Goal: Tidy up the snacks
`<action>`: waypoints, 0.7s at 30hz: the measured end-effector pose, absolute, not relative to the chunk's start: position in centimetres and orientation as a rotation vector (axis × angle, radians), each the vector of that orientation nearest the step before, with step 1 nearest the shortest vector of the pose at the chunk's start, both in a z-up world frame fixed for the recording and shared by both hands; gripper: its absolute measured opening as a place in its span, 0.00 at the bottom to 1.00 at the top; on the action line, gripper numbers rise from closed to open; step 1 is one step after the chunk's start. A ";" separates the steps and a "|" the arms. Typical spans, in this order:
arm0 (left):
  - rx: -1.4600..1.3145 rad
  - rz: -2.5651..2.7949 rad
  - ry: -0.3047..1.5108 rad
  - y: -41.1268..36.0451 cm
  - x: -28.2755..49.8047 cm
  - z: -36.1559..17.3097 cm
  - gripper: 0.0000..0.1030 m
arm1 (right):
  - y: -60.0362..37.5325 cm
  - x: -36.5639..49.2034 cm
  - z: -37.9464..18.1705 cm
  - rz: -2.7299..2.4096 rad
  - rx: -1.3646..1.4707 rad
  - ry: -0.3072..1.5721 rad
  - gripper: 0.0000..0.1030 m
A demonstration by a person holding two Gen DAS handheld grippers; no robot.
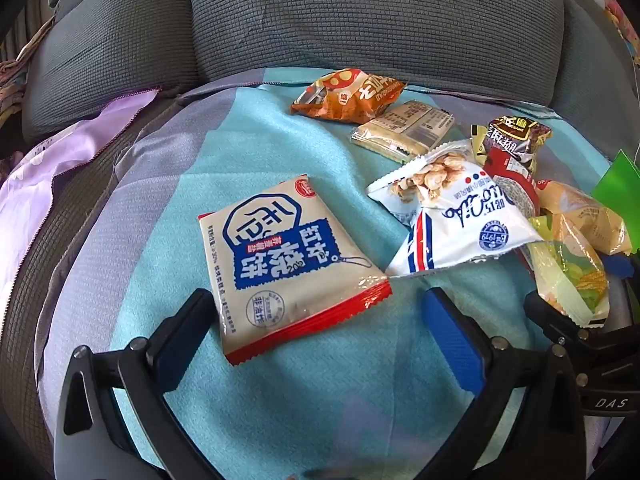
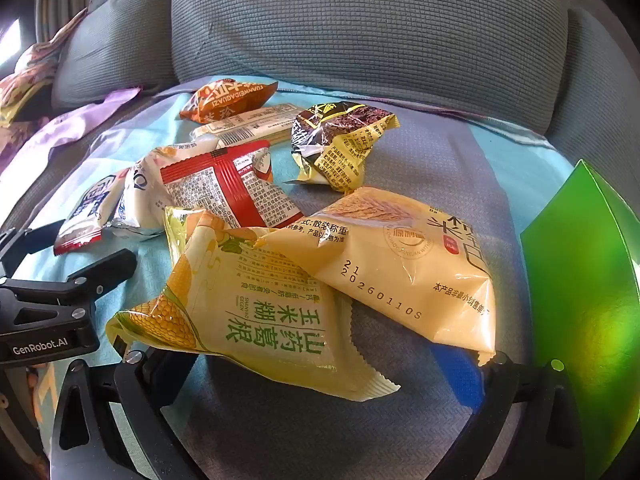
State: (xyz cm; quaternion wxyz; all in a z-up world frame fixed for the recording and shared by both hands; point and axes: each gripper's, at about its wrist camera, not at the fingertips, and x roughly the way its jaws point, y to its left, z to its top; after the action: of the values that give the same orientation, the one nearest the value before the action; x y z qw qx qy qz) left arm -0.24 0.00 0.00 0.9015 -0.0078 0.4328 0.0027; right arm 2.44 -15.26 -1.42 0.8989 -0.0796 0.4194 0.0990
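My left gripper [image 1: 320,320] hangs tilted down over the sofa seat with its jaws spread wide and nothing pressed between them; the cream packet with blue lettering and a red edge [image 1: 288,264] lies flat on the striped blue cloth [image 1: 168,200], its lower part reaching in between my fingers and its left edge just beside the left finger [image 1: 180,332]. My right gripper [image 2: 320,364] is also fully open, holding nothing; the yellow corn packet [image 2: 256,312] and the pale yellow grain packet [image 2: 408,264] lie over the space between its fingers, the corn packet overlapped by the grain one. The rest of the snacks sit in a loose heap further back on the cloth: a white peanut packet [image 1: 460,216], a red-backed packet [image 2: 228,192], a brown and yellow packet [image 2: 344,140], a long cracker pack [image 1: 404,130] and an orange packet [image 1: 348,96] nearest the grey back cushion [image 1: 360,12]. A green box [image 2: 584,280] stands at my right edge.
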 end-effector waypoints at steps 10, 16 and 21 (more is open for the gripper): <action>-0.017 0.005 0.895 0.1 -0.1 0.0 1.00 | -15.2 2.4 -1.4 0.205 -0.165 0.868 1.00; -0.017 0.005 0.894 0.1 -0.1 0.0 1.00 | -15.2 2.4 -1.4 0.205 -0.165 0.868 1.00; -0.020 0.003 0.892 0.1 -0.1 0.0 1.00 | -15.3 2.4 -1.4 0.205 -0.165 0.868 1.00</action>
State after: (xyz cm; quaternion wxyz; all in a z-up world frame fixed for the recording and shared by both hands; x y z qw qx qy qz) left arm -0.09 0.09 0.03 0.9022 -0.0096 0.4312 0.0016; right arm 2.43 -15.26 -1.41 0.8989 -0.0796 0.4193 0.0989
